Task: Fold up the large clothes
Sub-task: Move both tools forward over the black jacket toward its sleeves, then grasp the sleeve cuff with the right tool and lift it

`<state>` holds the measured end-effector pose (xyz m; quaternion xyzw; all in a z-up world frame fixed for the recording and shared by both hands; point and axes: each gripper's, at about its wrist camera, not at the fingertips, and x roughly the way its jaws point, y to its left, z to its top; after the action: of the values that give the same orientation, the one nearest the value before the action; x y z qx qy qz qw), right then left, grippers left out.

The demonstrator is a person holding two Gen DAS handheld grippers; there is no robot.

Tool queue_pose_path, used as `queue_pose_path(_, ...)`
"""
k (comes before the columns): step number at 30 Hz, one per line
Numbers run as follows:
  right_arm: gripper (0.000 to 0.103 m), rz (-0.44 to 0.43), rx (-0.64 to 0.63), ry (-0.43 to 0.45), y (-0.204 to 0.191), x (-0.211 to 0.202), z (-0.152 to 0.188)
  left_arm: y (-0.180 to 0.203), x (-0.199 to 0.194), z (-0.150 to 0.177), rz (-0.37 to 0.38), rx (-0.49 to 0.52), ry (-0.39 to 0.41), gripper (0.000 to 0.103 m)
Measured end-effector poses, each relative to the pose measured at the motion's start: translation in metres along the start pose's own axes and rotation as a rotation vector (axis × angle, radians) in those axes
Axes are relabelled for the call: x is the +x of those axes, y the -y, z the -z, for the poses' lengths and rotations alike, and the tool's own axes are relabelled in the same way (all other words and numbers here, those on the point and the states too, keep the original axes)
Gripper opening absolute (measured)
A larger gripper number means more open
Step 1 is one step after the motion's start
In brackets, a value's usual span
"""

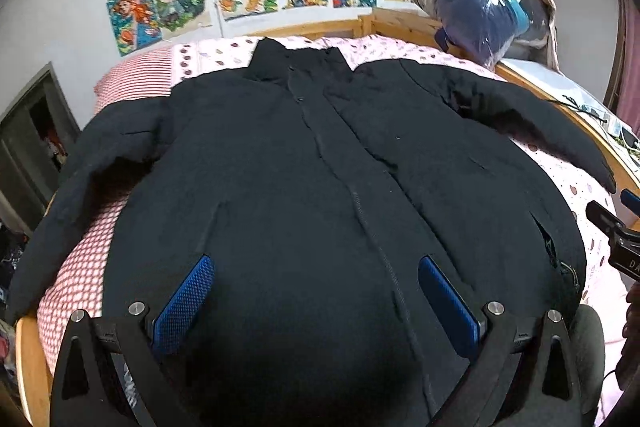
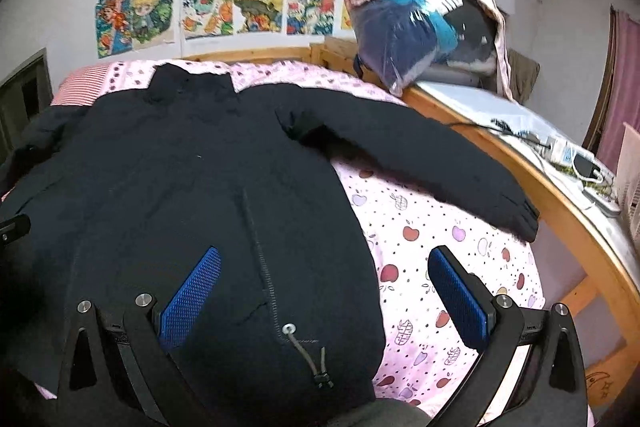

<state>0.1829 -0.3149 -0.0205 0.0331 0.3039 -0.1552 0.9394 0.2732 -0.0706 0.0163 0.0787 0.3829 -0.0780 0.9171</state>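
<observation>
The left gripper [image 1: 316, 301] hangs with blue pads spread wide above the hem of a black jacket [image 1: 304, 163], gripping nothing. The right gripper [image 2: 324, 297] is likewise spread, over the jacket's right hem corner. The jacket lies front-up, sleeves spread, across the pink apple-print bedsheet [image 2: 440, 267], collar toward the wooden headboard [image 2: 256, 54].

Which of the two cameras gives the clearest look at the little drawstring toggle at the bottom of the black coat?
The right wrist view: the drawstring toggle hangs near the coat hem, below a metal eyelet. In the left wrist view the hem is dark; no toggle is visible.
</observation>
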Motion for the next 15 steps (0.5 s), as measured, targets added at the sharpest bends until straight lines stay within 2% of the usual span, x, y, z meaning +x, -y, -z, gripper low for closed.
queue_pose_path(5, 0.102, 0.006, 0.027, -0.027, 0.013, 0.029, -0.006, 0.014, 0.023, -0.019, 0.018, 0.023, -0.040, 0.103)
queue_pose_path(15, 0.102, 0.025, 0.106, -0.053, 0.046, 0.077, -0.011, 0.052, 0.070, -0.057, 0.039, 0.052, -0.063, 0.103)
